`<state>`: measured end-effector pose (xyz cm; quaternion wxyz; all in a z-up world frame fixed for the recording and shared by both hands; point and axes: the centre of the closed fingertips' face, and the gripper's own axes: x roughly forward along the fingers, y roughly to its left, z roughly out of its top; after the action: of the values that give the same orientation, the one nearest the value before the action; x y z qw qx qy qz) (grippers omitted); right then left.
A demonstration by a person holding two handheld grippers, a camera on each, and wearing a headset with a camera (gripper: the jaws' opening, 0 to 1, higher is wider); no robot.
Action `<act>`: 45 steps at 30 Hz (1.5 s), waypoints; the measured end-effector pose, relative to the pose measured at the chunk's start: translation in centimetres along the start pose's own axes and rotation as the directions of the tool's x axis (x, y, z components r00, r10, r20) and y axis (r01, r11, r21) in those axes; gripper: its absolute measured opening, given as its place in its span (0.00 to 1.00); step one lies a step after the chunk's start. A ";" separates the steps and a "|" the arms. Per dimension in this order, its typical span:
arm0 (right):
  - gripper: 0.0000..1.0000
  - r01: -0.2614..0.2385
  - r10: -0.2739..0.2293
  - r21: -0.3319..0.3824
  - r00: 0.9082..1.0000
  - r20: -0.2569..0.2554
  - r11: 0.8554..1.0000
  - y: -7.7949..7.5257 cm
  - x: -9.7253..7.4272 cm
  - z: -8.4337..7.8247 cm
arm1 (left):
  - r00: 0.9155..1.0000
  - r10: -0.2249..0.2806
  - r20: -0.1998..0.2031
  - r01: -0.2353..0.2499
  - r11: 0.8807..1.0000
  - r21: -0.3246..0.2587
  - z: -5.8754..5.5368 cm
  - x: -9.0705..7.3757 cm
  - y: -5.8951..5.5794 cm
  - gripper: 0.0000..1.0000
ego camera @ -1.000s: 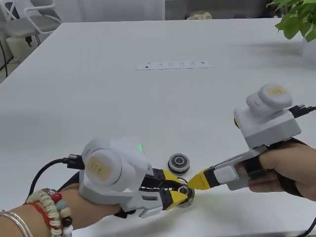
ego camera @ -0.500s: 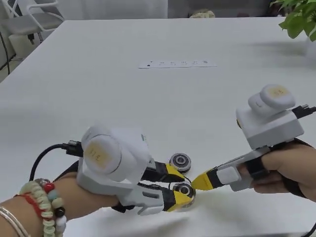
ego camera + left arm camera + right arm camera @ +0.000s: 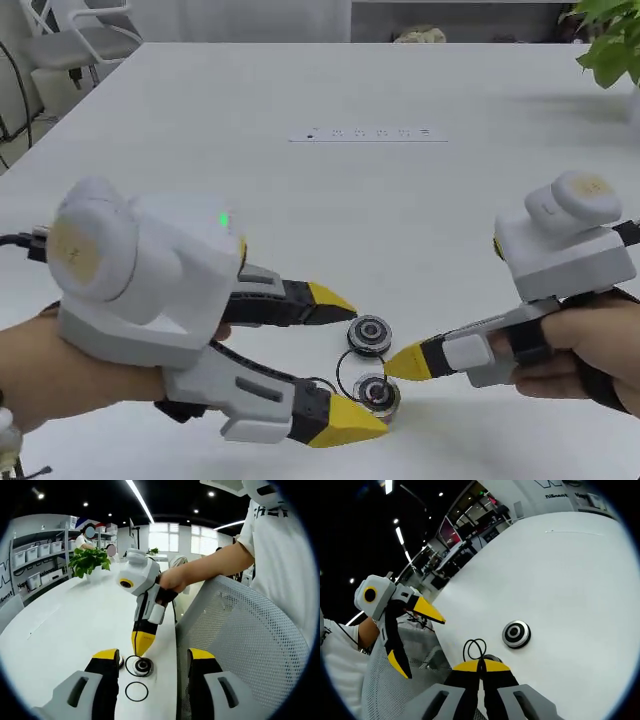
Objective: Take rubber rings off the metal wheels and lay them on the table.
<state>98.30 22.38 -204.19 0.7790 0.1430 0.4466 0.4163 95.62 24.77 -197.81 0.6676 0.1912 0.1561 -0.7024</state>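
1. Two metal wheels are seen on the white table (image 3: pixel 300 200). The nearer wheel (image 3: pixel 378 392) is taken as the mark for all places below, and the farther wheel (image 3: pixel 369 334) lies just beyond it, not touching it.
2. One rubber ring (image 3: pixel 126 666) is seen in the left gripper view lying loosely round the nearer wheel, wider than the wheel itself.
3. A second ring (image 3: pixel 125 692) is laid flat on the table just beside the nearer wheel, on the side toward the left gripper (image 3: pixel 338 358), and is off both wheels.
4. The left gripper is held with its jaws spread wide. One yellow tip is placed just beside the nearer wheel. The other tip is placed past the farther wheel. The second ring is framed in the gap between the two tips, with the nearer wheel just ahead of that gap.
5. The right gripper (image 3: pixel 400 362) is held with its jaws pressed together. Its point is set down just beside the nearer wheel, at the edge of the rubber ring that surrounds it.
6. In the right gripper view, thin black loops are seen just above the closed tips, and the nearer wheel is half hidden behind them. Whether a ring is pinched between those jaws cannot be told.
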 end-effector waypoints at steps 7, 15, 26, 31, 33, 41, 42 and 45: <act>0.00 -0.018 0.019 -0.021 1.000 0.007 1.000 0.8 0.2 0.3 | 0.997 0.081 -0.001 -0.081 0.997 -0.020 0.0 -3.5 0.6 0.60; 0.00 -0.032 0.033 -0.030 0.999 0.019 0.999 1.5 0.3 0.7 | 0.976 0.218 0.015 -0.216 0.972 -0.093 -1.3 -7.9 1.0 0.62; 0.00 -0.044 0.045 -0.055 0.999 0.016 0.998 2.5 0.9 0.8 | 0.924 0.382 -0.022 -0.378 0.902 -0.207 -4.9 -12.7 0.8 0.64; 0.00 -0.042 0.044 -0.085 0.999 0.024 0.995 2.9 1.4 1.1 | 0.916 0.402 -0.010 -0.391 0.885 -0.251 -5.8 -12.2 0.5 0.68; 0.00 -0.044 0.047 -0.096 0.999 0.021 0.994 3.1 1.7 1.0 | 0.918 0.395 -0.020 -0.387 0.885 -0.258 -6.2 -11.7 0.2 0.68; 0.00 -0.011 0.011 -0.172 1.000 -0.004 0.985 2.9 3.0 0.6 | 0.926 0.376 -0.027 -0.367 0.883 -0.294 -6.6 -11.0 0.2 0.78; 0.00 -0.005 0.004 -0.174 1.000 -0.005 0.985 2.9 3.1 0.5 | 0.928 0.373 -0.024 -0.363 0.884 -0.294 -6.6 -11.0 0.1 0.78; 0.00 0.009 -0.011 -0.181 1.000 -0.011 0.983 2.6 3.5 0.4 | 0.932 0.363 -0.023 -0.353 0.888 -0.293 -6.5 -10.9 0.0 0.78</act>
<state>98.15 26.73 -204.41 0.7881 0.0666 0.4124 0.4521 96.37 37.41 -198.36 0.8088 0.1044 0.2097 -0.5395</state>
